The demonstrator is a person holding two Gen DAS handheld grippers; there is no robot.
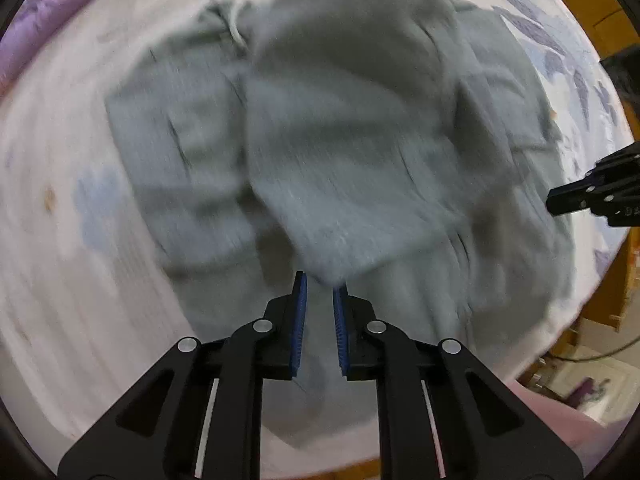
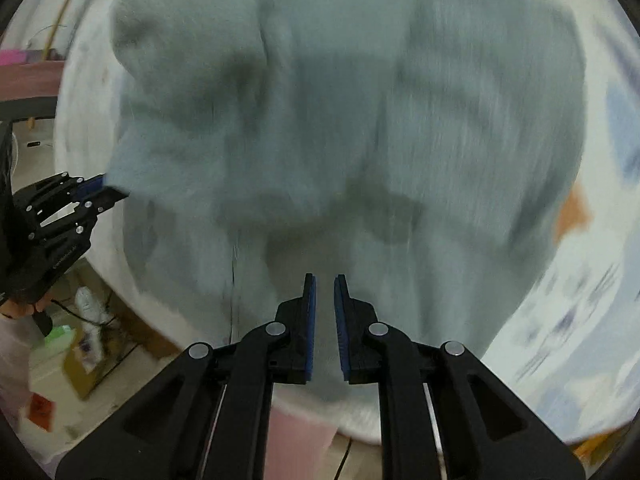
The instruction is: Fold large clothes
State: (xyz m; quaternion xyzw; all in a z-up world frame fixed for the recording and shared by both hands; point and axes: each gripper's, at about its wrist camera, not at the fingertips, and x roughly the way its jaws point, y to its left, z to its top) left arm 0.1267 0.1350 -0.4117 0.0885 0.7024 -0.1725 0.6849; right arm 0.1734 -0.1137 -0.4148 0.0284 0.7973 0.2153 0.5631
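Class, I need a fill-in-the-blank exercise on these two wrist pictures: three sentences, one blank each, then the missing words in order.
1. The large crumpled fleece garment lying on the bed is ____ in colour.
2. The drawstring cord at the garment's far edge is ____.
3. The ribbed pads inside the black two-finger right gripper are ____, and so are those of the left gripper.

Missing words: grey; white; blue
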